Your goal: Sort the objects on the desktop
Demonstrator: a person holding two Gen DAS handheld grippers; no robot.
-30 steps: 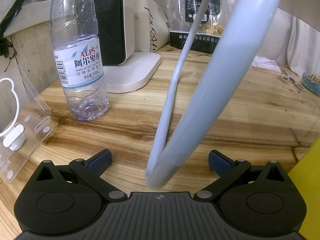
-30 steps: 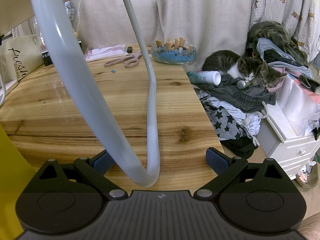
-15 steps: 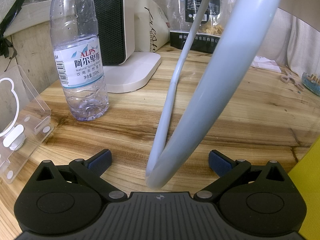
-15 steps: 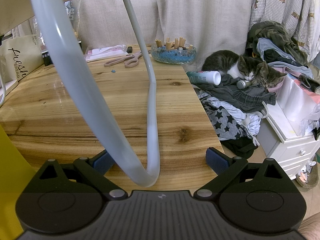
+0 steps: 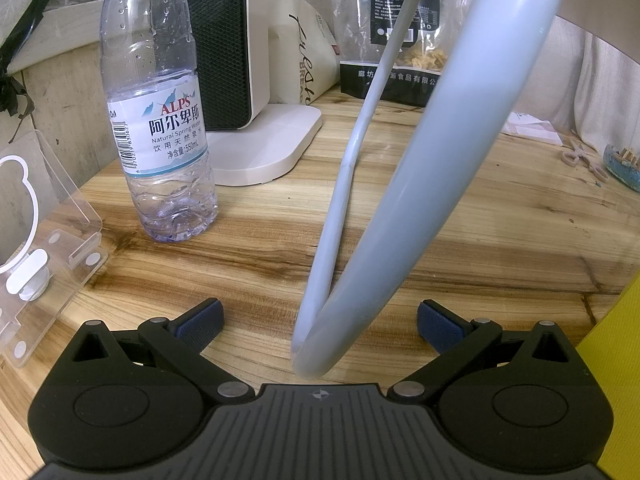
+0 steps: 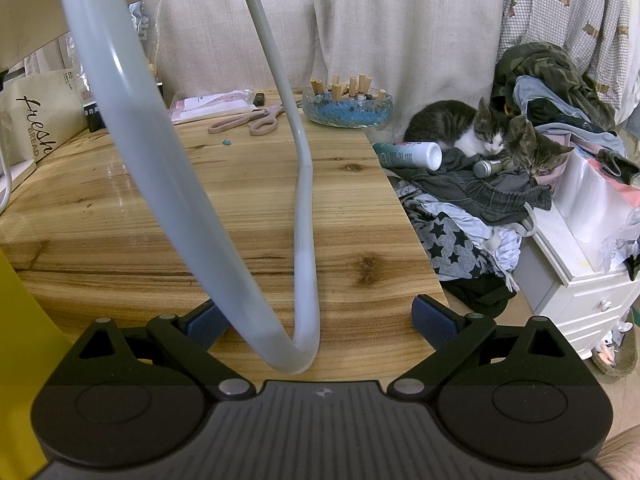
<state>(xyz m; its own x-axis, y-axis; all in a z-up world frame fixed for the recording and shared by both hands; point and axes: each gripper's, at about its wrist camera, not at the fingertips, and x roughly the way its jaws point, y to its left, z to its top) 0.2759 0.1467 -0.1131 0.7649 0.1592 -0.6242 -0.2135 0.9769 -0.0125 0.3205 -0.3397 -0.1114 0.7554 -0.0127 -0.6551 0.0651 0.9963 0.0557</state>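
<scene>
On the wooden table [image 5: 500, 232] a nearly empty ALPS water bottle [image 5: 160, 120] stands upright at the left, beside a clear acrylic stand [image 5: 44, 248]. My left gripper [image 5: 320, 324] is open and empty above the near edge, well short of the bottle. My right gripper [image 6: 320, 320] is open and empty over the table's near right corner. Pink scissors [image 6: 252, 120] and a glass ashtray with blue beads [image 6: 347, 106] lie at the far side. A thick white cable [image 5: 420, 184] loops in front of both cameras [image 6: 160, 160].
A white heater on a flat base [image 5: 260, 144], a paper bread bag [image 5: 304, 56] and a snack bag [image 5: 404, 52] stand at the back. Right of the table lie piled clothes [image 6: 472, 216] with two kittens [image 6: 496, 136], a spray can [image 6: 408, 155] and a white drawer unit [image 6: 580, 276].
</scene>
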